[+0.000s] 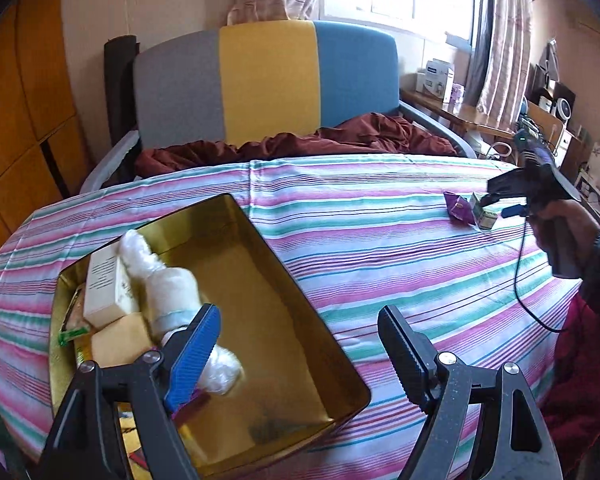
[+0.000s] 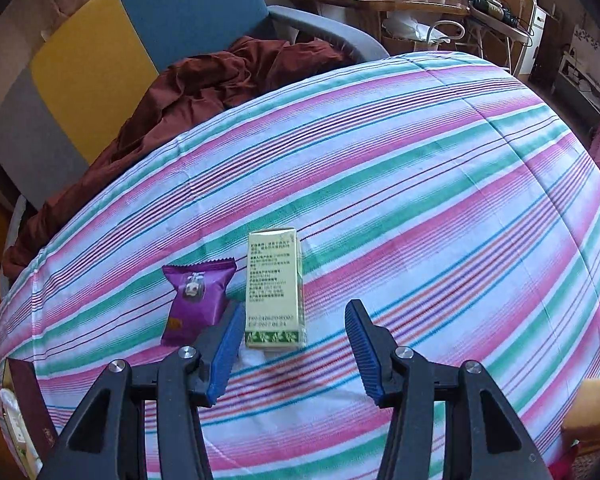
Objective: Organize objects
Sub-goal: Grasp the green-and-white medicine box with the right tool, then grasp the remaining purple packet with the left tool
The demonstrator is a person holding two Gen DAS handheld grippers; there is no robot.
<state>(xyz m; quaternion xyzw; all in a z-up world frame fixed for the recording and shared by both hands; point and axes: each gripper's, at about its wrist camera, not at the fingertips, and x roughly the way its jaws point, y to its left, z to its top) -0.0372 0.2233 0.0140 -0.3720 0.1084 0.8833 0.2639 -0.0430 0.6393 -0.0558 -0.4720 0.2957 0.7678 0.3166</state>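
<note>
A gold tin box point(image 1: 308, 312) lies open on the striped cloth point(image 1: 380, 240). It holds a white plastic-wrapped bundle point(image 1: 168, 280), a cream carton point(image 1: 108, 288) and a tan block point(image 1: 116, 340). My left gripper point(image 1: 300, 356) is open and empty over the tin's near right side. A pale green carton point(image 2: 274, 292) lies flat on the cloth with a purple sachet point(image 2: 198, 300) just left of it. My right gripper point(image 2: 294, 350) is open and empty, right in front of the green carton. It also shows in the left wrist view point(image 1: 504, 204), at the carton point(image 1: 486, 212) and sachet point(image 1: 458, 208).
An armchair with grey, yellow and blue panels point(image 1: 260, 80) stands behind the table, with dark red fabric point(image 1: 300, 144) on its seat. A wooden desk with boxes point(image 1: 452, 104) is at the back right. The tin's edge point(image 2: 24, 412) shows at the lower left of the right wrist view.
</note>
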